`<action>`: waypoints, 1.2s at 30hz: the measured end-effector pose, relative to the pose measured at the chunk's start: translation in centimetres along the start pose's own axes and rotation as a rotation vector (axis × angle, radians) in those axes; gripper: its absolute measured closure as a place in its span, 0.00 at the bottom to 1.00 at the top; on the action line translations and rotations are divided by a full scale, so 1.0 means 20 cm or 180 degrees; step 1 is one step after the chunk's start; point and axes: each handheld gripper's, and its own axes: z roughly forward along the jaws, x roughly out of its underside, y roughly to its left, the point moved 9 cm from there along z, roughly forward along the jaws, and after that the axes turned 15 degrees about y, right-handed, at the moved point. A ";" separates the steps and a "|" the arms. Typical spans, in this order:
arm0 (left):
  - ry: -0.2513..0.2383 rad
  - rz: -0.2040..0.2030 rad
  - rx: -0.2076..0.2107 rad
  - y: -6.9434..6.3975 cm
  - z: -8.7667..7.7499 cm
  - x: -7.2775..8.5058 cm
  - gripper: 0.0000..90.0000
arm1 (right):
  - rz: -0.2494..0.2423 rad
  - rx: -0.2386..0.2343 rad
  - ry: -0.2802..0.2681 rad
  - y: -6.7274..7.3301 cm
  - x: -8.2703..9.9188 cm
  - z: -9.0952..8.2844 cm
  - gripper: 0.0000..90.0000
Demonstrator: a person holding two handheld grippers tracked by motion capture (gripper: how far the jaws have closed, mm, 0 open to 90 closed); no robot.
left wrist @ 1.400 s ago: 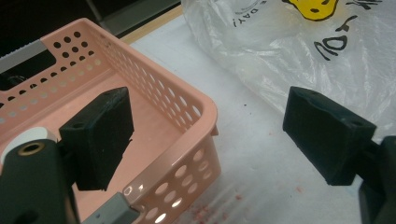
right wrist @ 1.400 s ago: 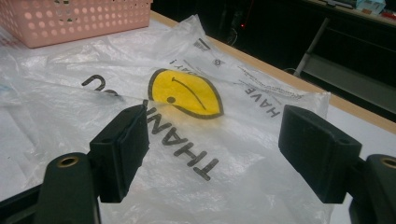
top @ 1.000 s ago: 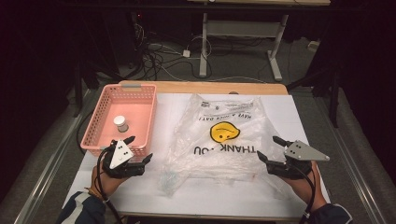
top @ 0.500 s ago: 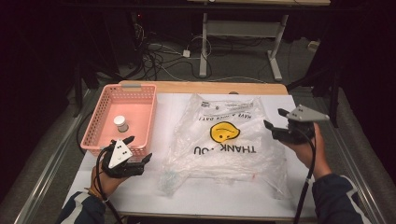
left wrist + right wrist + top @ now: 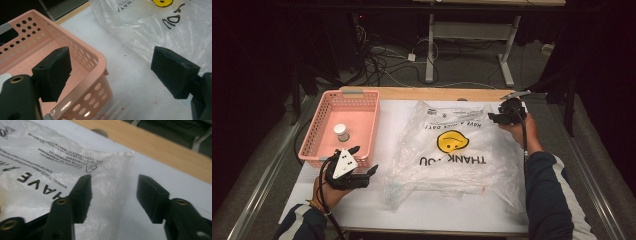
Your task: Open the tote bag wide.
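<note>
Reaching up from the near edge, the right tool [image 5: 498, 116] now hovers at the plastic bag's [image 5: 462, 150] far right corner, jaws narrowing but pinching nothing; the left tool [image 5: 357, 161] waits spread left of the bag.

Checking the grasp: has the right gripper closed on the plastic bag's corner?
Apart. The right gripper view shows the right gripper open over the plastic bag, jaws just closing, pads not pressing it.
</note>
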 end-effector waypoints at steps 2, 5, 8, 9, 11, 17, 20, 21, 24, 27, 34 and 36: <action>0.0007 0.0008 0.0018 0.00 0.01 0.00 0.18 | 0.0016 0.0036 0.0130 -0.01 0.00 0.07 0.62; 0.0027 0.0020 0.0036 -0.01 0.02 0.00 0.18 | 0.0060 0.0140 0.0252 -0.03 0.00 0.14 0.74; 0.0017 0.0011 0.0055 -0.01 0.02 0.00 0.18 | 0.0092 0.0192 0.0294 -0.04 0.01 0.18 0.87; 0.0023 0.0021 0.0056 0.00 0.03 0.00 0.18 | 0.0117 0.0213 0.0285 -0.05 0.01 0.18 0.91; 0.0012 0.0016 0.0072 0.00 0.03 0.00 0.19 | 0.0162 0.0234 0.0297 -0.05 0.01 0.19 0.99; -0.0018 0.0024 0.0058 0.01 0.01 0.00 0.19 | 0.0517 0.0617 0.0352 -0.18 0.05 0.16 1.00; -0.0033 0.0006 0.0059 0.02 0.01 0.00 0.19 | 0.0803 0.0731 0.0432 -0.27 0.13 0.12 1.00; -0.0033 0.0010 0.0052 0.02 0.01 0.00 0.19 | 0.0888 0.0735 0.0448 -0.30 0.15 0.11 1.00; -0.0038 0.0039 0.0030 0.02 0.00 0.00 0.19 | 0.1055 0.0643 0.0479 -0.33 0.21 0.08 0.98; -0.0056 0.0052 -0.0004 0.03 -0.01 -0.01 0.19 | 0.1118 0.0567 0.0543 -0.35 0.28 0.04 0.93; -0.0058 0.0043 -0.0035 0.03 -0.03 0.00 0.19 | 0.0985 0.0409 0.0108 -0.30 0.33 -0.19 0.73; -0.0085 0.0028 -0.0042 0.03 -0.04 0.00 0.19 | 0.0865 0.0330 -0.0195 -0.23 0.31 -0.29 0.69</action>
